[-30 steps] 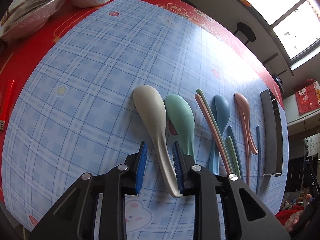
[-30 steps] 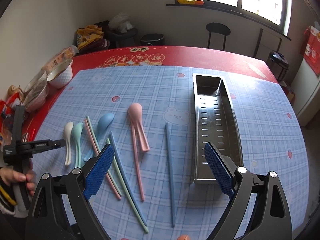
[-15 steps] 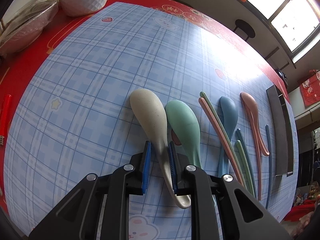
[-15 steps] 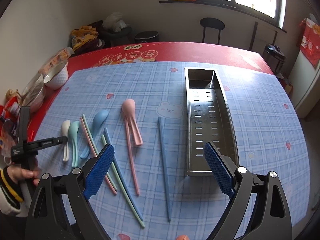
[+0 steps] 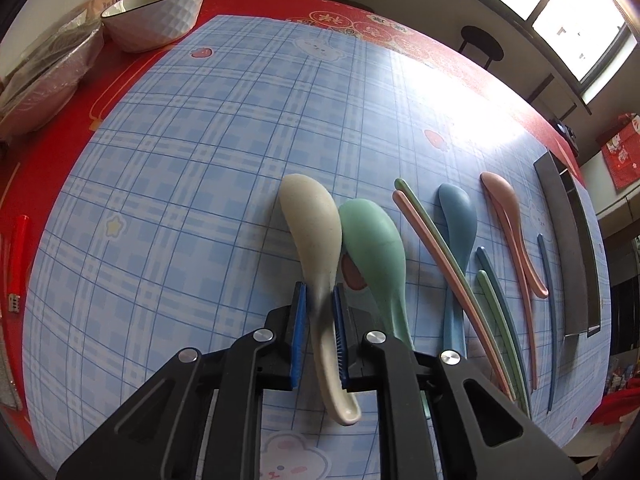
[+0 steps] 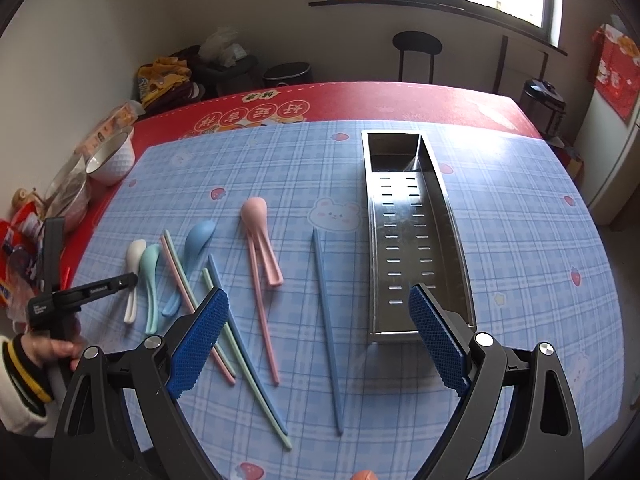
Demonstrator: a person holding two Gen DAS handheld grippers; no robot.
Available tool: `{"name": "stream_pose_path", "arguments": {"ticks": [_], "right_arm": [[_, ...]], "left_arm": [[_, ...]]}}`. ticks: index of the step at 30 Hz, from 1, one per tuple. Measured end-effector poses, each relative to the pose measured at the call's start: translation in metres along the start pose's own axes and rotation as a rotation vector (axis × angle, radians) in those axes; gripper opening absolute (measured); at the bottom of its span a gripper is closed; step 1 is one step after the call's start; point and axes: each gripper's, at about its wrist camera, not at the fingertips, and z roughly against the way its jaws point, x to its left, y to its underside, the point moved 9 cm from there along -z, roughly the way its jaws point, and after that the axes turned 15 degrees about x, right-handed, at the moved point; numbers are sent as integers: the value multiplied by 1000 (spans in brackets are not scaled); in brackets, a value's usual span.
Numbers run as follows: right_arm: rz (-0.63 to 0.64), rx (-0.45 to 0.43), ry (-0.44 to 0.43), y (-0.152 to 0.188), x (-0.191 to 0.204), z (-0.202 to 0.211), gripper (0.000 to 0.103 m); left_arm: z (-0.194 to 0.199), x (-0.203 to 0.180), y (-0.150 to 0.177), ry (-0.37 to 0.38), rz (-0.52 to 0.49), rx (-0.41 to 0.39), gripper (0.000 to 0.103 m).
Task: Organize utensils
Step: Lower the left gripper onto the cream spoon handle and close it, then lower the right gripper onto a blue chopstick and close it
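On the blue plaid mat lie a cream spoon [image 5: 310, 220], a green spoon [image 5: 372, 244], a blue spoon [image 5: 458, 216], a pink spoon [image 5: 500, 192] and several coloured chopsticks [image 6: 260, 304]. My left gripper [image 5: 319, 292] points steeply down. Its jaws are closing tight on the cream spoon's handle, with a blue pad pressing on each side. The spoon still rests on the mat. In the right wrist view the left gripper [image 6: 130, 280] sits at the cream spoon [image 6: 135, 252]. My right gripper [image 6: 318, 296] hovers wide open above the chopsticks, holding nothing. The perforated metal tray [image 6: 404, 248] stands to the right.
A white bowl [image 5: 154, 12] and a foil-covered dish [image 5: 44, 76] sit on the red cloth at the far left. A red lighter [image 5: 18, 252] lies near the left edge. A person's hand [image 6: 56, 350] holds the left gripper. A black stool [image 6: 416, 46] stands beyond the table.
The left jaws, open astride the cream spoon's handle a second ago, have come together onto it. The right gripper stays wide open and nearly still.
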Motion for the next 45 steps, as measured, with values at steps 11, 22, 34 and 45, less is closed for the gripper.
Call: {"name": "stream_pose_path", "arguments": {"ticks": [11,22,34,45], "right_arm": [[-6,3,-17,0,0,-1,89],[-80,83,-3,10,-14,-21,89],[168,218,-50,27,48,-81,47],[328,275,-97,23,95,-128,11]], "left_arm": [[-5,-6,9,-7,-59,37,8],[-9,-13,13,-70,-114,10,7],[-7,-12,24,-67,-169,15,7],[-6,-11,28,-44,-190,6,7]]}}
